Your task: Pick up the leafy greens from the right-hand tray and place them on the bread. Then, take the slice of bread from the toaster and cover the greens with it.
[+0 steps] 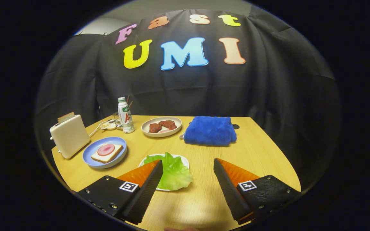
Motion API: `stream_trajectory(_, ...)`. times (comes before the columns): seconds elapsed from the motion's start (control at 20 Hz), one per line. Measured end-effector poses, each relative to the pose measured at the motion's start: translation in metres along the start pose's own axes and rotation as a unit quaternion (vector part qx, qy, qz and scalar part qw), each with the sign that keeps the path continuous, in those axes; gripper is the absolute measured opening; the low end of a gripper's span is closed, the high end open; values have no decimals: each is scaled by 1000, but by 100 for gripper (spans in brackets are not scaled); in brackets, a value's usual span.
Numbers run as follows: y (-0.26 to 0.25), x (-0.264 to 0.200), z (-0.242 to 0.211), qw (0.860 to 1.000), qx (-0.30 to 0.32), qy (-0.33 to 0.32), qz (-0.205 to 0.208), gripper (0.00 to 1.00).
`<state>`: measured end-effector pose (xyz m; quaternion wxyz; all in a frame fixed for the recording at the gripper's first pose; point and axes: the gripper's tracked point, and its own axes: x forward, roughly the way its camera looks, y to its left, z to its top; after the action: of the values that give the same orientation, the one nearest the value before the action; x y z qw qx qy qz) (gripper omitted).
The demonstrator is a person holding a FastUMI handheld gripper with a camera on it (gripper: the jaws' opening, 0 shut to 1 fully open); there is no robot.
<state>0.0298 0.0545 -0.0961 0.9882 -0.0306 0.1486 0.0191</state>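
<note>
- Step in hand, as I judge it: the first one, reaching for the leafy greens (pixel 173 171), which lie on a white tray (pixel 185 160) near the tool (pixel 188 165).
- The tool's fingers stand wide apart, holding nothing; the greens sit just ahead, by the left finger.
- Next move calls for shifting left and down to straddle the leaf, then closing (it looks soft).
- Target: the bread (pixel 107 152) on the blue plate (pixel 90 155), left, by the toaster (pixel 70 136) holding the second slice (pixel 65 117).

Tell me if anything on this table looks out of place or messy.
Nothing stands out. The leafy greens overhang their white plate slightly, by the open gripper. The bread sits flat on its blue plate.
</note>
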Motion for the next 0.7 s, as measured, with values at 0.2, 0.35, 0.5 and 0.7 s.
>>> stream_trajectory(0.2, 7, 8, -9, 1000, -12, 13, 2, 97)
stream_trajectory(0.35, 8, 13, -17, 1000, -12, 24, 1, 98)
stream_trajectory(0.5, 11, 18, -26, 999, -2, 39, 6, 98)
stream_trajectory(0.7, 9, 24, -31, 999, 1, 48, 2, 98)
